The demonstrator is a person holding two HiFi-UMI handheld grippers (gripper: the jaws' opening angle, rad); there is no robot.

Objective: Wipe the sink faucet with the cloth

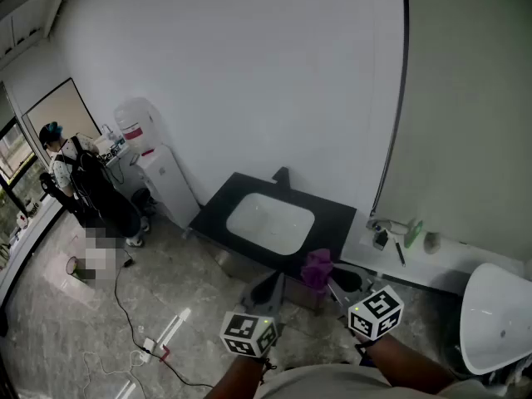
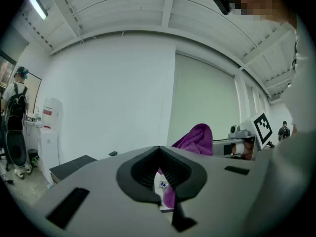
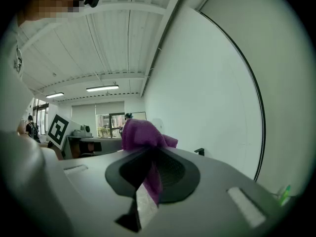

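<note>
**Purple cloth pinched in both tools, well short of the faucet**

Nearest the camera, low in the head view, the left tool (image 1: 270,288) and the right tool (image 1: 339,279) point forward side by side. The bunched purple fabric cloth (image 1: 316,268) sits between them. Each tool's own view shows its jaws drawn to a narrow slit with purple fabric caught in it. The left one also holds a small white tag (image 2: 162,185). Beyond them lies the black desk (image 1: 216,204) with the white oval sink basin (image 1: 270,223) set into it. The small black sink faucet (image 1: 283,175) stands at the desk's far edge against the plain white wall (image 1: 249,73), well apart from the cloth.

What could go wrong: each grip seems to take only a thin fold. Drawing the tools apart, or dragging the fabric on the faucet, could pull the cloth out of one of them. The faucet sits behind the basin, so the reach is long, and a tool might knock the spout or the wall.

The cloth looks soft and crumpled. It forms a rounded lump above the right tool's jaws, with a narrow strip running down through them.
</note>
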